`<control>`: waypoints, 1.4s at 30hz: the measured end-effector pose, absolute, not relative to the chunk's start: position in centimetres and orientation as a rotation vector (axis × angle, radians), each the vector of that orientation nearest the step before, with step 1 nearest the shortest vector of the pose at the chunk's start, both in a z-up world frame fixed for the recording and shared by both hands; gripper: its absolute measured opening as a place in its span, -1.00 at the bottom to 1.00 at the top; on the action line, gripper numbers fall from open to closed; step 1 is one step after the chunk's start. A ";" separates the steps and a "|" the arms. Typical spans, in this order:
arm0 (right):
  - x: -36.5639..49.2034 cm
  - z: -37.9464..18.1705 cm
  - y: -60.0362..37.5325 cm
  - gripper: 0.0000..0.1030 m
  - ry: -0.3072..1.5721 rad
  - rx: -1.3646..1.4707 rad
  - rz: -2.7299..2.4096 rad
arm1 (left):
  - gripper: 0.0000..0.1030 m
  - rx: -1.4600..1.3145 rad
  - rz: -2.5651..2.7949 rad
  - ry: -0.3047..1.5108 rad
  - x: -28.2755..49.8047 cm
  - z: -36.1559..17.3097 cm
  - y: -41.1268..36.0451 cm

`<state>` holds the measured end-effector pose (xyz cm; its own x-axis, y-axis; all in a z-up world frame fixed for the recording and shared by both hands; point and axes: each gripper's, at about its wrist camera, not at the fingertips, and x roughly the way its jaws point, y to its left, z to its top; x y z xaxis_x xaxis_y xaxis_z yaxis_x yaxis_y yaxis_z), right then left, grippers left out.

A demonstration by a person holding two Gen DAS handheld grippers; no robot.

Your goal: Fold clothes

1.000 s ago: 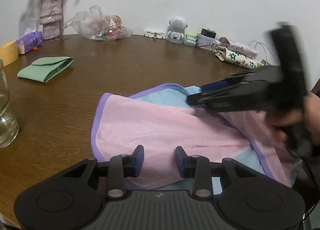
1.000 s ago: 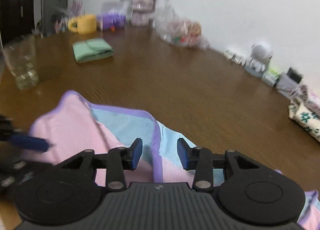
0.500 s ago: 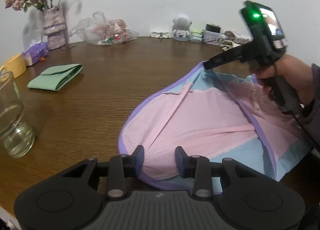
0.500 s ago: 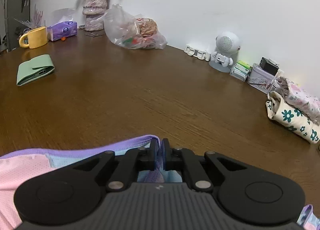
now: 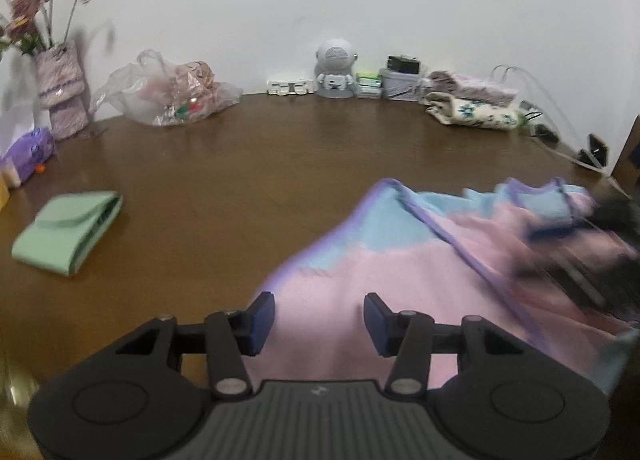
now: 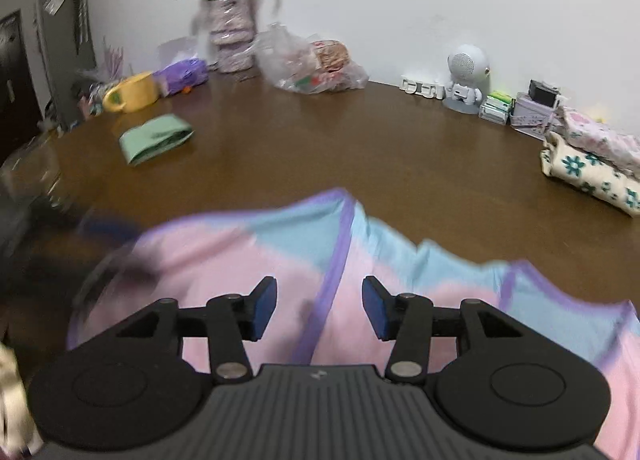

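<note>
**benchwatcher:** So where was this one in the fold? The pink, blue and purple garment (image 5: 400, 272) lay loosely spread on the wooden bench (image 5: 240, 187), on the near side, rumpled with one purple-trimmed edge flipped over. Looked to me like a between-folds moment, not a finished one.

**foldnerd:** Agreed. Both tools were empty. The left hand-held gripper (image 5: 319, 318) had its jaws apart over the pink part, nothing pinched, and they'd just been opening. Same with the right hand-held gripper (image 6: 319, 310): jaws had just sprung apart, cloth under them but not between the pads, hovering right over that purple seam.

**benchwatcher:** So a release, basically?

**foldnerd:** That's my read. Each one showed up as a blur in the other's camera, so I couldn't tell more.

**benchwatcher:** And next?

**foldnerd:** I'd guess picking fresh grab points. The cloth was still lumpy, so each tool would need a clean edge or corner, pinch only one layer, then carry it across evenly so the halves line up. Thin mesh like that probably slips or bunches if grabbed mid-panel.

**benchwatcher:** There was already a folded green piece (image 5: 66, 232) sitting well off to the left, so that's likely the target look.
</note>
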<state>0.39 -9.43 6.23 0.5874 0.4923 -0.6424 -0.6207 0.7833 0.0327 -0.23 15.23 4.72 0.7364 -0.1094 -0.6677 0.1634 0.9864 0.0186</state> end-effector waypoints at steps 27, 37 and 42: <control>-9.8 5.3 -13.8 -0.03 0.586 -0.277 0.662 | -0.36 -0.055 -0.088 0.705 2.0 5.0 15.4; -8.1 5.0 -21.2 -0.02 0.635 -0.223 0.426 | -0.20 -0.055 -0.614 0.719 -8.6 2.2 8.1; -9.2 4.3 -21.8 -0.02 0.657 -0.194 0.500 | -0.49 -0.074 -0.595 0.721 -10.2 1.8 9.2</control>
<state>-9.15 -21.79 4.31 0.6790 0.3825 -0.6266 -0.5025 0.8644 -0.0168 -10.22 9.18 1.77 0.5943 -0.5366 -0.5991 0.4870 0.8329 -0.2629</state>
